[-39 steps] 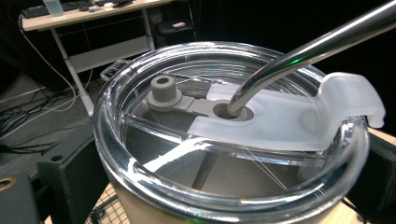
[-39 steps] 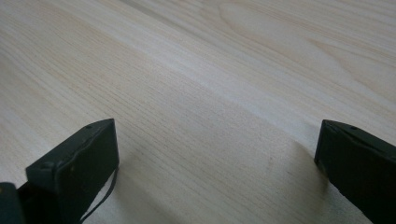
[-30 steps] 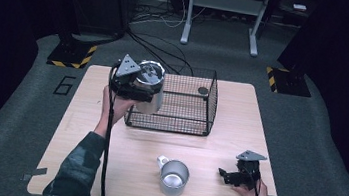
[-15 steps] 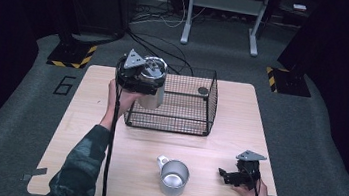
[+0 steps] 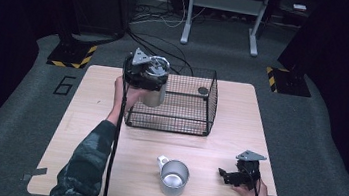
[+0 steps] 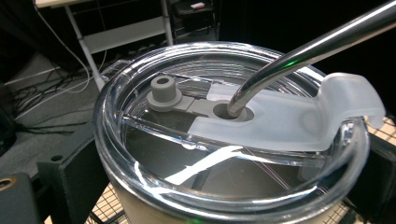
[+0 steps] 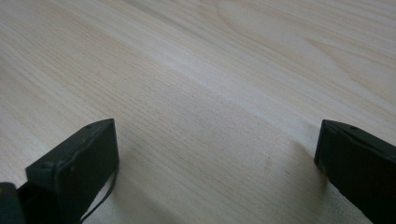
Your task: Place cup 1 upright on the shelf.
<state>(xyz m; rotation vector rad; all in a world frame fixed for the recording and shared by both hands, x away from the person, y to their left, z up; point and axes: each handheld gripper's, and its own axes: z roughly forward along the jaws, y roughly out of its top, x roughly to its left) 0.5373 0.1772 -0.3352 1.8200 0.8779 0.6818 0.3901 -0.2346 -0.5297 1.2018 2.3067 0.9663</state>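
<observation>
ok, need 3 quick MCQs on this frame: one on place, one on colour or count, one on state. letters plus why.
1. Where is the tumbler?
A. lying on the floor
B. held above the left end of the wire basket
C. standing beside the metal mug

2. What colour is the wire basket?
A. black
B. white
C. red

3. How does the right claw stand?
A. shut on the mug
B. shut on the straw
C. open, holding nothing

Answers:
1 B, since the high view shows the left claw holding the tumbler over the basket's left end.
2 A, since its mesh is black against the pale table.
3 C, since in the right claw view its jaws stand wide apart with bare wood between them.
</observation>
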